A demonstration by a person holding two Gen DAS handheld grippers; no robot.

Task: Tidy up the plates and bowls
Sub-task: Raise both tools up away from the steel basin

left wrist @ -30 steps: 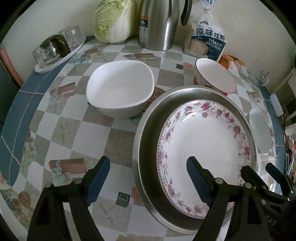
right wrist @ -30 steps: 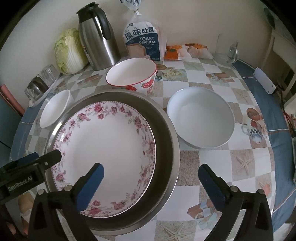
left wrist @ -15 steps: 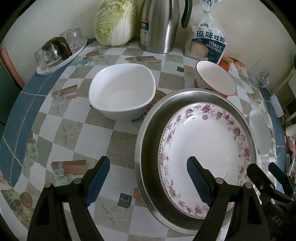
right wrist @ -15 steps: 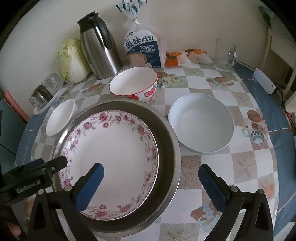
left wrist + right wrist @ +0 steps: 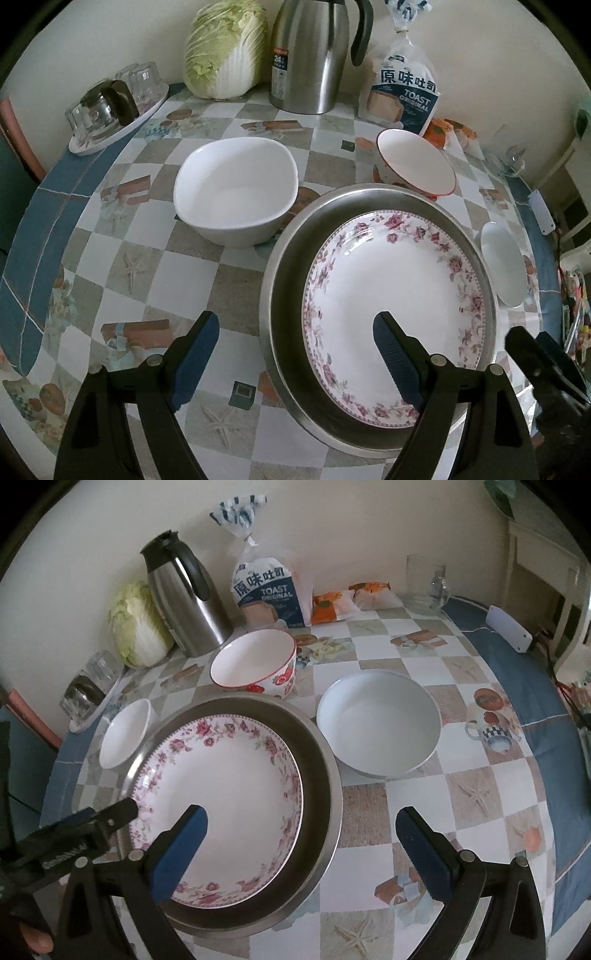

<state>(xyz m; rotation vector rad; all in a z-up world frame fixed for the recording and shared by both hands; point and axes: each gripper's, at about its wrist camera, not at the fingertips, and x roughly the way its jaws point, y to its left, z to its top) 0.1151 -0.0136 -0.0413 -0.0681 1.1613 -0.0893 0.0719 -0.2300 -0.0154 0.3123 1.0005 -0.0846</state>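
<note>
Both grippers hover above the table with jaws spread wide and nothing between them: left gripper (image 5: 295, 350), right gripper (image 5: 303, 845). Checkered tablecloth (image 5: 236, 295) with a blue border covers the table against a cream wall. Steel basin (image 5: 325, 794) sits nearest, holding the floral plate (image 5: 229, 775). White shallow bowl (image 5: 380, 720) lies just right of the basin; squarish white bowl (image 5: 236, 192) lies left; red-rimmed bowl (image 5: 255, 664) stands behind. Thermos (image 5: 184, 594), cabbage (image 5: 136, 627) and toast bag (image 5: 269, 590) line the wall. Glasses (image 5: 107, 107) on the far tray are hard to make out.
</note>
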